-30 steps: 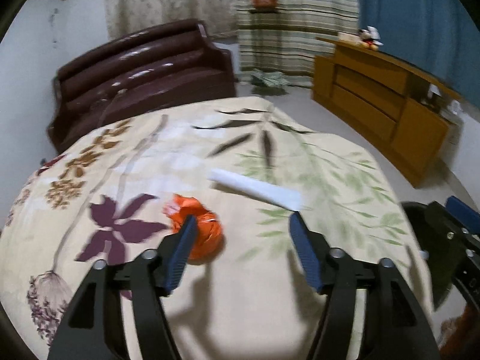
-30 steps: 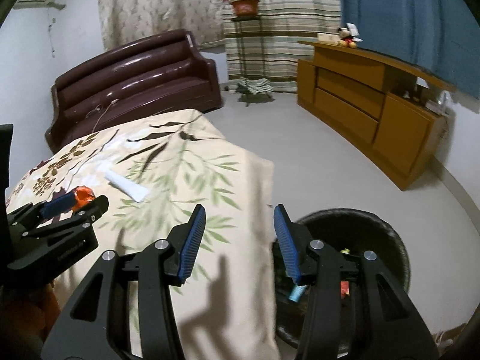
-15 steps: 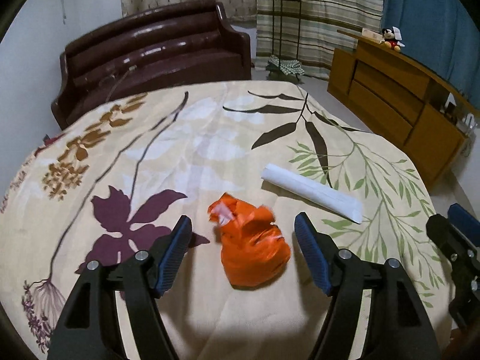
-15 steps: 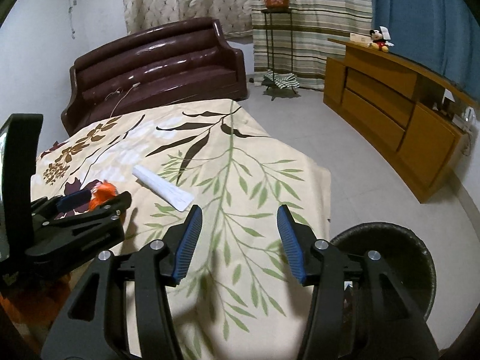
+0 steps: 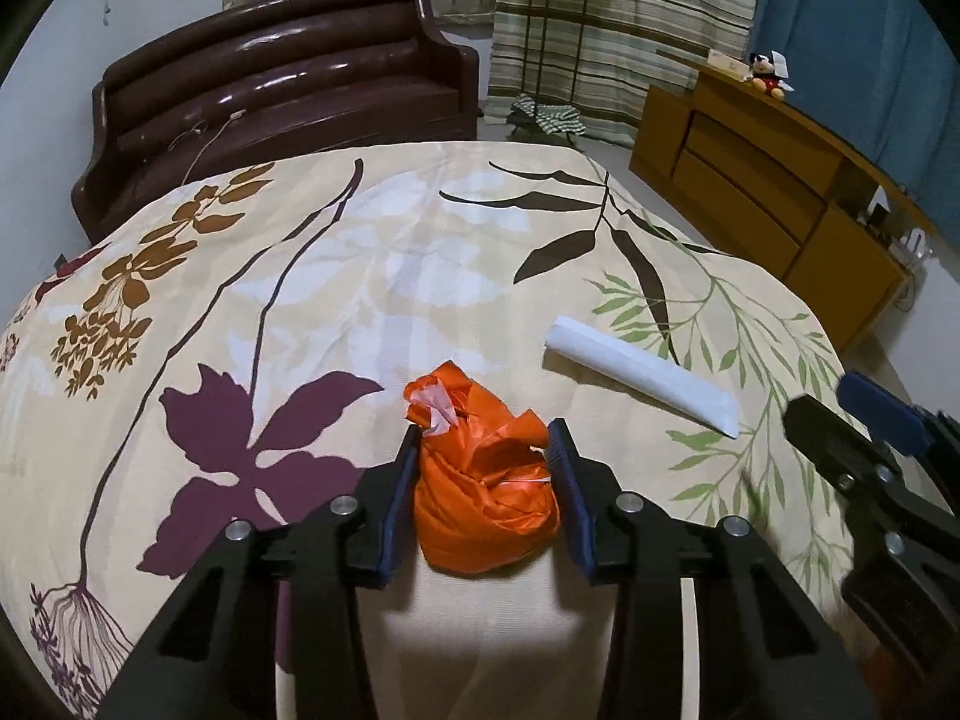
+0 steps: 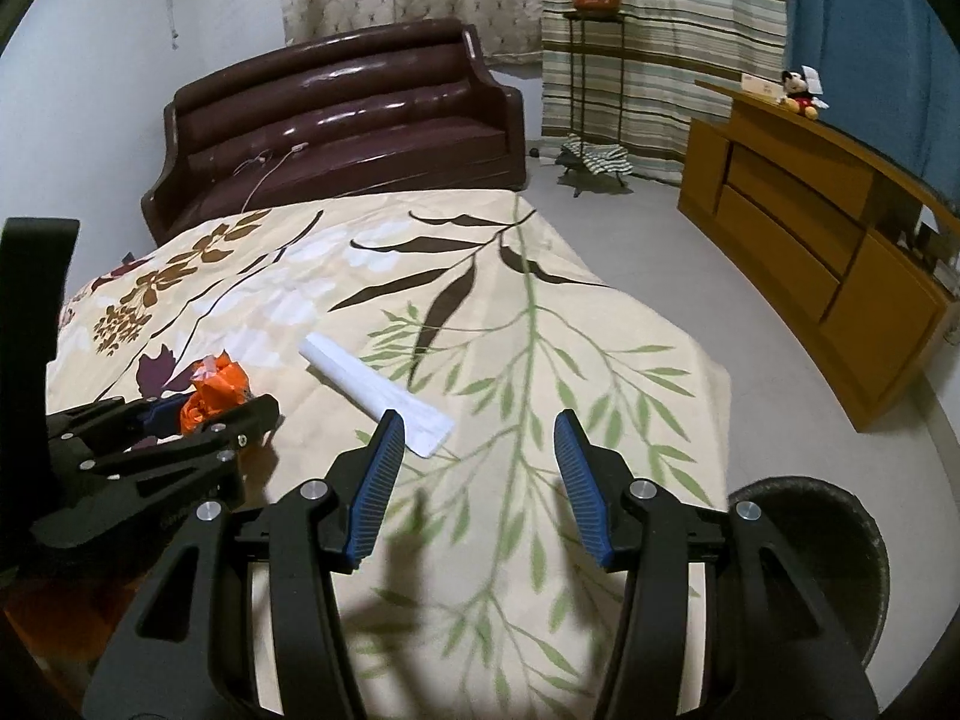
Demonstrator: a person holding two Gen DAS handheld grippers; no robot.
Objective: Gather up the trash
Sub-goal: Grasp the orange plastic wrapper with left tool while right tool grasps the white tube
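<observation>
A crumpled orange plastic bag (image 5: pixel 486 498) lies on the floral cloth over the table (image 5: pixel 372 276). My left gripper (image 5: pixel 485 450) has its blue pads on both sides of the bag, touching it. The bag also shows in the right wrist view (image 6: pixel 213 393), between the left gripper's fingers (image 6: pixel 246 414). A white rolled paper (image 5: pixel 642 375) lies to the right of the bag; in the right wrist view (image 6: pixel 375 390) it lies just ahead of my right gripper (image 6: pixel 477 450), which is open and empty above the cloth.
A black round bin (image 6: pixel 840 546) stands on the floor at the table's right front. A brown sofa (image 5: pixel 282 90) is behind the table. A wooden sideboard (image 6: pixel 828 258) lines the right wall. A plant stand (image 6: pixel 591 90) stands by the curtain.
My left gripper has moved forward over the orange bag and closed its jaws onto it. My right gripper has moved left from over the bin to above the table, near the white paper.
</observation>
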